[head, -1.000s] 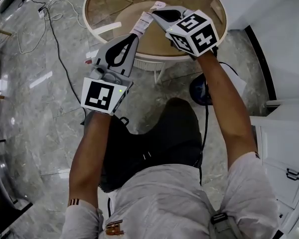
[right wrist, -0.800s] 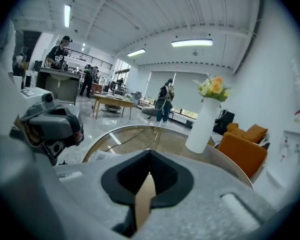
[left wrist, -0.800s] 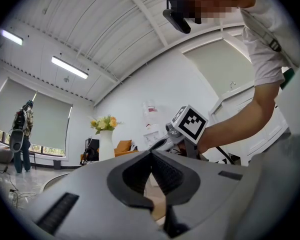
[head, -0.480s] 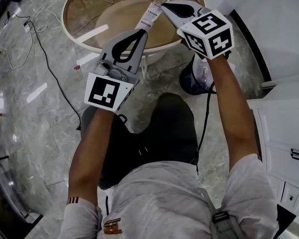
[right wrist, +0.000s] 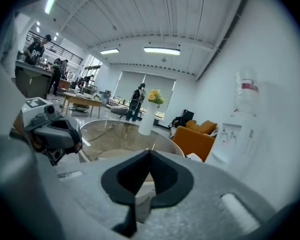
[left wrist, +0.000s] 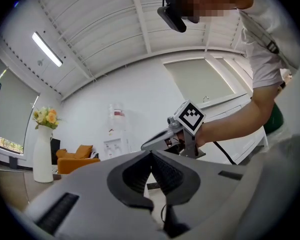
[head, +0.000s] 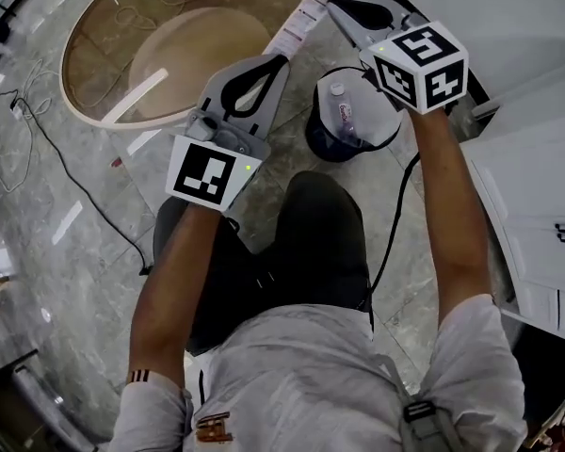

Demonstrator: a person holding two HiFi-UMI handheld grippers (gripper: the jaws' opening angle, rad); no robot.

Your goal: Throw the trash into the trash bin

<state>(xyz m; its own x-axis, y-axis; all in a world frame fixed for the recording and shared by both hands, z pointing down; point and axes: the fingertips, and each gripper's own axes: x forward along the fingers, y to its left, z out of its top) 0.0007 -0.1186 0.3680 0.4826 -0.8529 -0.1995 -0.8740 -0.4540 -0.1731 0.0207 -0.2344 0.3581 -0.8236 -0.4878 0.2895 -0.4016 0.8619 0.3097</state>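
Note:
A long white wrapper [head: 299, 24] with pink print stretches between my two grippers in the head view. My left gripper [head: 284, 57] is shut on its near end, and my right gripper [head: 331, 6] is shut on its far end. Both are off the round glass table [head: 94, 119]. The dark blue trash bin [head: 318, 145] stands on the floor just under my right hand, with a plastic bottle [head: 343, 111] lying in it. In the left gripper view my left gripper [left wrist: 151, 156] has its jaws together, with pale wrapper showing below them. The right gripper view shows my right gripper [right wrist: 150, 154] the same way.
A white cabinet [head: 537, 186] with drawers runs along the right. A black cable [head: 75, 172] lies on the marble floor at the left. Beyond the table stand a white vase with flowers [right wrist: 147, 116], an orange sofa [right wrist: 195, 134] and a water dispenser [right wrist: 235, 129].
Both grippers have carried the wrapper to the right, off the glass table. The trash bin, earlier off to the right, now lies right under the right hand.

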